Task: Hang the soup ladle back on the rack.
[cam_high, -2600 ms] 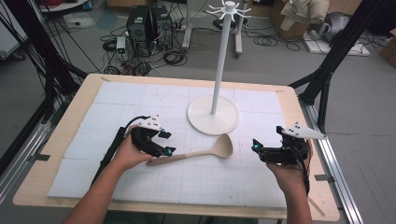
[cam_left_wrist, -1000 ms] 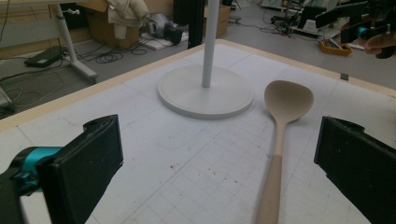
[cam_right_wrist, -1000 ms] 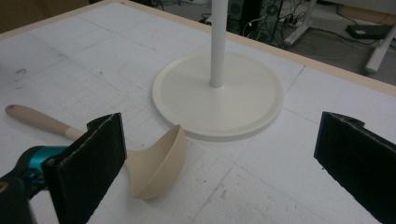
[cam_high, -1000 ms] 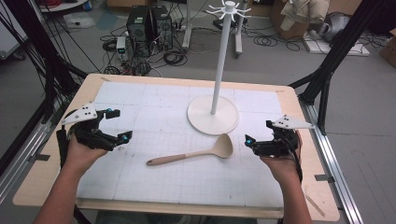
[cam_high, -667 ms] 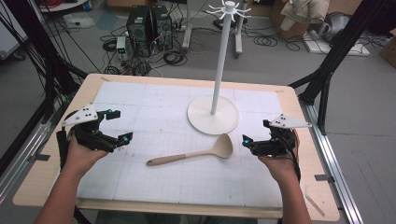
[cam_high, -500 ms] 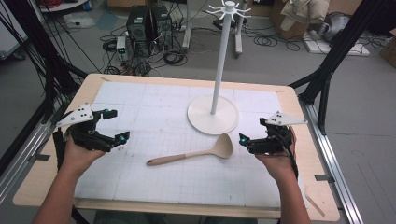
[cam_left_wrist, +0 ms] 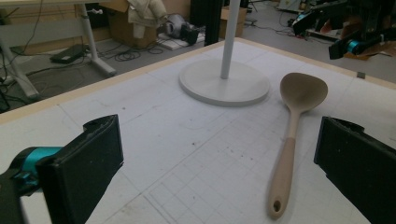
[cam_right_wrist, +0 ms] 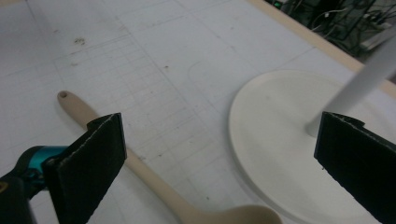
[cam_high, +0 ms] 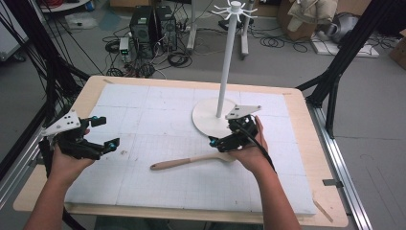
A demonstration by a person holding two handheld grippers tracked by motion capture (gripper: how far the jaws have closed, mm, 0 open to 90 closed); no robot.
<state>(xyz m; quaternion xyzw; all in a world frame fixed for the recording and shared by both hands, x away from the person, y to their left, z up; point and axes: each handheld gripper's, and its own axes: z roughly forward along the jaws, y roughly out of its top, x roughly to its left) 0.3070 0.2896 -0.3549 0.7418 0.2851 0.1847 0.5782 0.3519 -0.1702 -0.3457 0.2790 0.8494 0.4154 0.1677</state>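
Left claw: the left claw (cam_high: 103, 133) hovers above the left edge of the table (cam_high: 158, 103), jaws spread wide with nothing between them, well apart from the other things.

Spoon: a wooden spoon (cam_high: 191, 160) lies flat on the white gridded mat, handle pointing left toward the person's near side, bowl to the right beside the stand's base; in the left gripper view the spoon (cam_left_wrist: 292, 135) rests bowl-up with a small hole at the handle's end.

Stand: a white hook stand (cam_high: 226, 67) rises upright from a round base (cam_high: 206, 117) at the middle right of the table; the spoon's bowl sits just beside that base.

Right claw: the right claw (cam_high: 220, 142) hangs low over the spoon's bowl end, jaws open and empty; its own view shows the neck of the spoon (cam_right_wrist: 140, 172) running between the two pads, with the base (cam_right_wrist: 275, 140) close at right.

Risk: closing here likely catches the thin neck or the rounded bowl, so the spoon may pivot or slip out.

Second risk: the far jaw sits near the base and pole, so a careless lift could knock the stand.
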